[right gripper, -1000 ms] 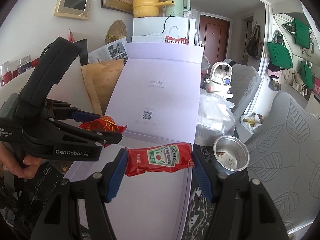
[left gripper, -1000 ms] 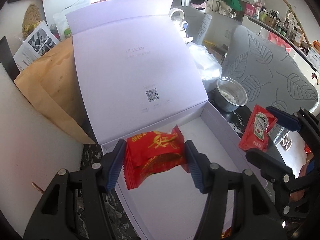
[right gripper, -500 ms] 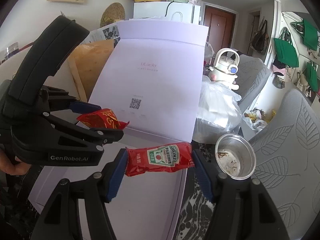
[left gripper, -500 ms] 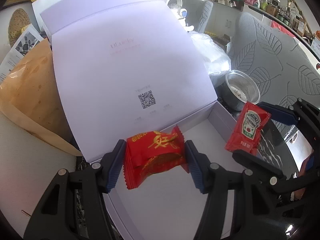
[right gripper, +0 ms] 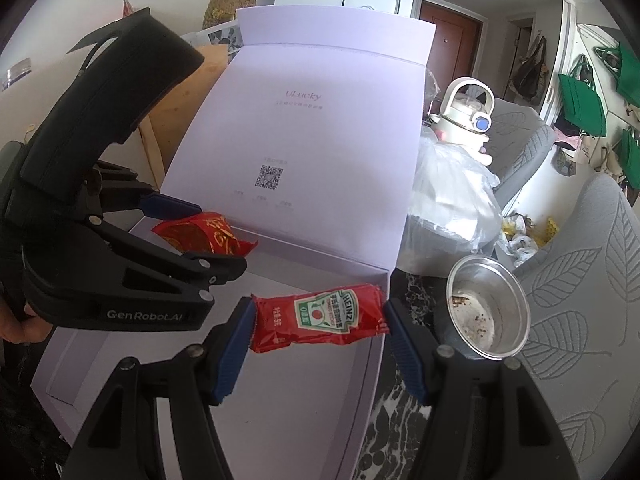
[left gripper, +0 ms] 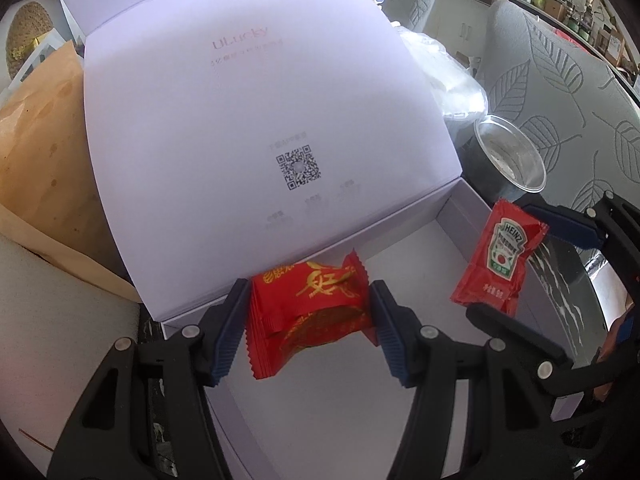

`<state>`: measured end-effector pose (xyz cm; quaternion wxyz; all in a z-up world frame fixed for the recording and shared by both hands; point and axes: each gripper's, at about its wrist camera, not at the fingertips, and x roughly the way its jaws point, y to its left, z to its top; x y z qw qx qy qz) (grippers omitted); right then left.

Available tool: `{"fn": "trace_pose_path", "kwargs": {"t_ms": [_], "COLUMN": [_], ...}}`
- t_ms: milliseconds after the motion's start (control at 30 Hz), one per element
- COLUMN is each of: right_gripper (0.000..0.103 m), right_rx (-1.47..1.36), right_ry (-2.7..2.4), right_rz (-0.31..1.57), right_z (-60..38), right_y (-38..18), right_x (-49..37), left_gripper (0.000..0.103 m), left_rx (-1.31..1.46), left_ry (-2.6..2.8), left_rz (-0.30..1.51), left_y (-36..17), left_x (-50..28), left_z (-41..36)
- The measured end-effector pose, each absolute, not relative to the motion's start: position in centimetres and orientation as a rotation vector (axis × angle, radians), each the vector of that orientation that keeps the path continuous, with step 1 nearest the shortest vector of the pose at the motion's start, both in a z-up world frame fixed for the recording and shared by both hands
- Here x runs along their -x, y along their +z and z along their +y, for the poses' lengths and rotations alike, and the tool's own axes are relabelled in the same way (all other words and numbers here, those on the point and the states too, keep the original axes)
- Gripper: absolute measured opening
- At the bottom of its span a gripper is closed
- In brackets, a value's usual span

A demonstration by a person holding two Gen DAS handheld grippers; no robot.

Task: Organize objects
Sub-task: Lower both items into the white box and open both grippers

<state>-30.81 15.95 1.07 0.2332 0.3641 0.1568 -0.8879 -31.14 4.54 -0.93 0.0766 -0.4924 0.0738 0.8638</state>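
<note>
Now both tools tilt downward over the open white box (left gripper: 452, 220). Left tool (left gripper: 308, 316) clamps a red snack packet (left gripper: 308, 308) with gold lettering by its ends; right tool (right gripper: 318, 320) pinches a red Heinz ketchup sachet (right gripper: 320, 318) lengthwise, above the box's right edge.

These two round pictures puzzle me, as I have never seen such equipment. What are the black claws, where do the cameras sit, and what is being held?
No robot: a person holds a hand-held claw in each hand, each with a wide-angle camera looking along its fingers. The left camera shows the left gripper clamped on a red snack packet. The right camera shows the right gripper clamped on a ketchup sachet. Each view also shows the other claw at its side. Both packets hang above an open white box with its lid raised. A used metal bowl stands beside the box.
</note>
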Motion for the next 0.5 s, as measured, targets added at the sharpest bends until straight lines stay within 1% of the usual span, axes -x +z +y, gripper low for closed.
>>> {"fn": "trace_pose_path", "kwargs": {"t_ms": [133,367,500], "right_gripper": [0.068,0.069,0.075], "right_rx": [-1.020,-1.041,-1.038], "right_ry": [-2.450,-2.462,-2.465], "right_rz": [0.449,0.431,0.432], "right_z": [15.83,16.33,16.33], "right_y": [0.69,0.59,0.64], "right_x": [31.03,31.32,31.28], "left_gripper": [0.062,0.062,0.062], "left_rx": [1.480,1.504,1.500], "left_ry": [2.586,2.573,2.576], "left_rz": [0.238,0.213,0.197], "left_y": [-0.97,-1.09,-0.93], "left_x": [31.05,30.97,30.74], "left_z": [4.75,4.47,4.37]}}
